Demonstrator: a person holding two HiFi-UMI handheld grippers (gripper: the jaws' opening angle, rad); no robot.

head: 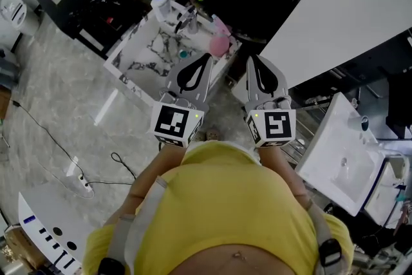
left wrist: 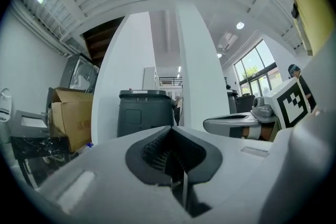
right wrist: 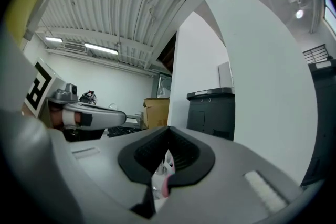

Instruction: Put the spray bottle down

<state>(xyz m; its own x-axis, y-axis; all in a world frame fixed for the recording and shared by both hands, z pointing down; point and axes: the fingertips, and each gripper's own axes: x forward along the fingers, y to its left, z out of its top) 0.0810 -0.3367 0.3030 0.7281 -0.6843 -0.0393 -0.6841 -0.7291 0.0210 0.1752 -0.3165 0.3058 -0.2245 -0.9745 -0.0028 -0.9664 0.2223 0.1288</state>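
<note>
A pink spray bottle [head: 220, 43] stands at the right end of the marble-patterned sink counter [head: 138, 55], free of both grippers. In the right gripper view a sliver of the pink and white bottle [right wrist: 164, 178] shows low down behind the closed jaws. Both grippers are held side by side in front of the person's yellow shirt, above and on the near side of the counter. My left gripper [head: 205, 58] [left wrist: 172, 132] is shut with nothing in it. My right gripper [head: 252, 60] [right wrist: 168, 132] is also shut and empty.
A white bottle with a blue cap [head: 159, 2] and a faucet [head: 190, 21] stand at the counter's back. A white washbasin [head: 341, 151] is at the right, a black cabinet [head: 84, 3] at the left, a cable [head: 77, 164] on the floor. Ahead stand a grey bin [left wrist: 144, 113] and a cardboard box [left wrist: 71, 115].
</note>
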